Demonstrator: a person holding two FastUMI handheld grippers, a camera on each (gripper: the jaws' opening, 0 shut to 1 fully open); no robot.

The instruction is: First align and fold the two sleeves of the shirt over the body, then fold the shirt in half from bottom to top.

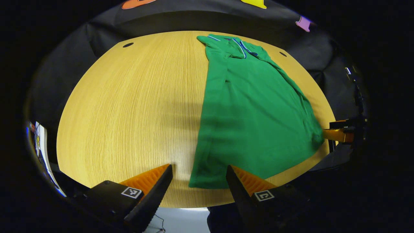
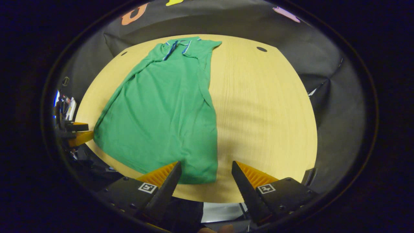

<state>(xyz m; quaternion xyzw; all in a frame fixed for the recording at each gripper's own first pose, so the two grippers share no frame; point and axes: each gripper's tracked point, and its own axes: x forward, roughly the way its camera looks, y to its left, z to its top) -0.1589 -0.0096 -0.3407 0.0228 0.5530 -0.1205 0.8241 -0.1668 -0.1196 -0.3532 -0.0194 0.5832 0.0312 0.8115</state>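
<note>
A green shirt [image 1: 252, 110] with a blue-and-white trimmed collar lies flat on the round wooden table [image 1: 129, 113], collar at the far side, hem near the front edge. Both sleeves lie folded in over the body. My left gripper [image 1: 199, 171] hovers open just before the hem's left corner, nothing between its fingers. In the right gripper view the same shirt [image 2: 161, 110] stretches from the far collar to the near hem, and my right gripper [image 2: 205, 168] stands open over the hem's right corner. The right gripper [image 1: 339, 132] shows at the table's right edge in the left gripper view; the left gripper [image 2: 77, 132] appears at the left in the right gripper view.
Bare wood spans the left half of the table in the left gripper view and the right half of the table [image 2: 268, 106] in the right gripper view. Two small dark holes [image 1: 128, 45] sit near the table's far rim. Black cloth surrounds the table.
</note>
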